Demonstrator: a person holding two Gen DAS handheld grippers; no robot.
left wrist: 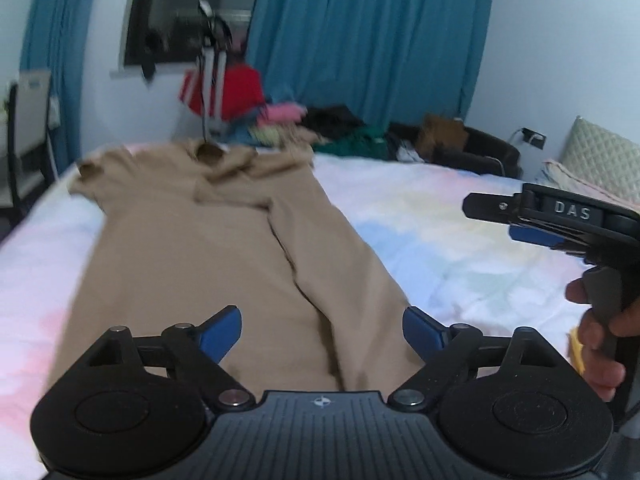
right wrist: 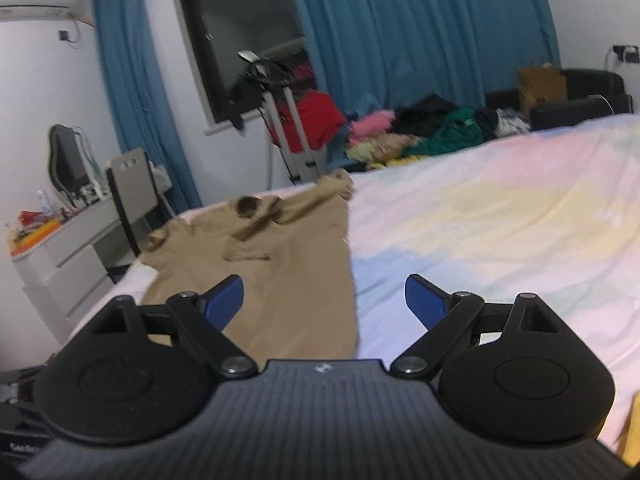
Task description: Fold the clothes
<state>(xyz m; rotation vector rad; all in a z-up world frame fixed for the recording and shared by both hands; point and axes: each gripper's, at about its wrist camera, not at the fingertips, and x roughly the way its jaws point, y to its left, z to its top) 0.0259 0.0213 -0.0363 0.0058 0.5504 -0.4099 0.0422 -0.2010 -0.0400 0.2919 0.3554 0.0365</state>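
1. Now for the tan top (left wrist: pixel 224 248): spread out on the pastel bed (left wrist: pixel 460 232), close to the bed's left side, well apart from the heap of other clothes (left wrist: pixel 340 128) past the far end.
2. Looks soft, thin and light. Probably floppy, so likely to sag and bunch up if lifted by one spot only. Not slippery-looking, and nothing to break.
3. Best held at an edge or a corner, with a small pinch of cloth. Two holds set far apart, one for each gripper, to keep the cloth from drooping in the middle.
4. Long way of the top: straight away from the cameras. Neck hole (left wrist: pixel 210 152) at the far end, pointing toward the window. Bottom edge at the near end.
5. Right part already laid over the middle, with a long crease (left wrist: pixel 292 264) running from near the neck down toward the bottom edge. Left sleeve out to the side at the far end.
6. Left gripper (left wrist: pixel 322 328): fingers wide apart, holding nothing, just above the bottom edge.
7. Right gripper (right wrist: pixel 324 300): also spread wide with nothing in it, held in a hand (left wrist: pixel 600 340), over the right edge of the top and the bare sheet beside it.
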